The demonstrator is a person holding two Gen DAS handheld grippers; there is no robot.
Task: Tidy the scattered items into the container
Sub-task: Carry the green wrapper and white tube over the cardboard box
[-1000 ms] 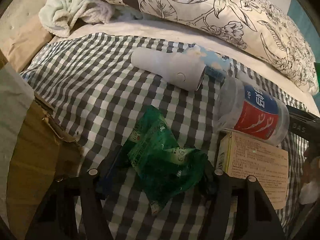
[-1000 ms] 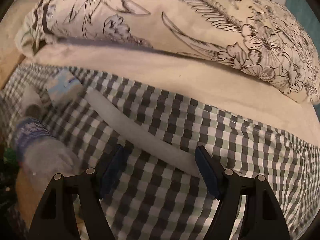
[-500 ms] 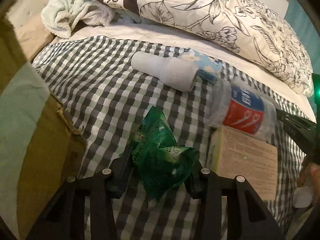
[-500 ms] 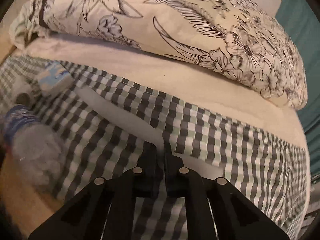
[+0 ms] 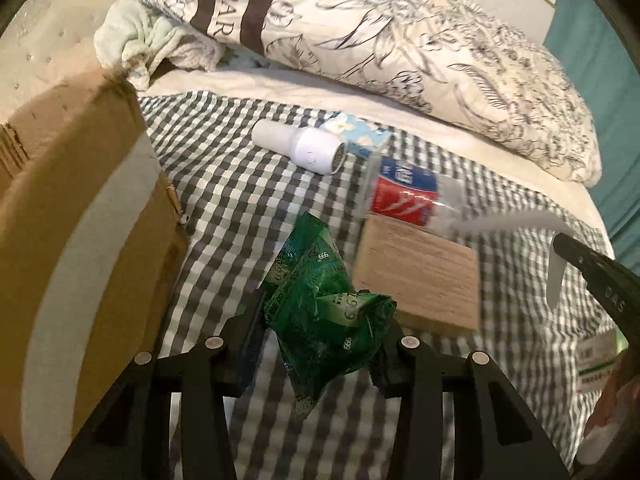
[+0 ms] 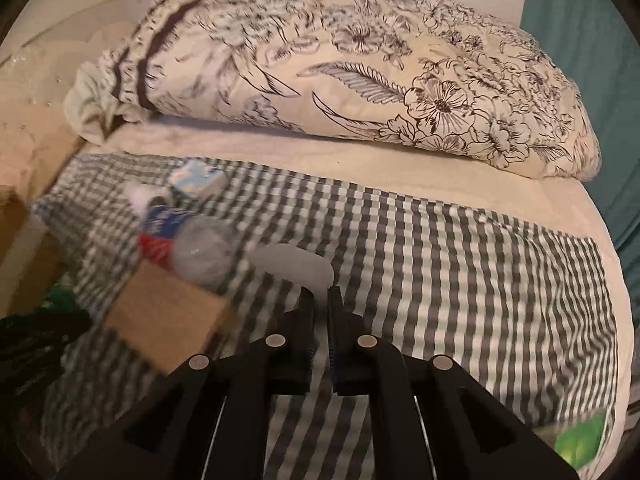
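The green packet [image 5: 324,312] hangs squeezed in the left claw [image 5: 320,344] above the checked bed [image 5: 224,208], beside the cardboard box [image 5: 80,216], ready to drop in; in the right view, the right claw [image 6: 319,312] pinches a flat white strip [image 6: 292,266], lifted for the same trip.

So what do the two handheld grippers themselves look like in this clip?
Both are matte black plastic. The left gripper and right gripper each have two angular open-frame fingers with round silver pivot pins and dark blue pads. White "DAS" lettering marks the right gripper's side in the left wrist view. No cables show.
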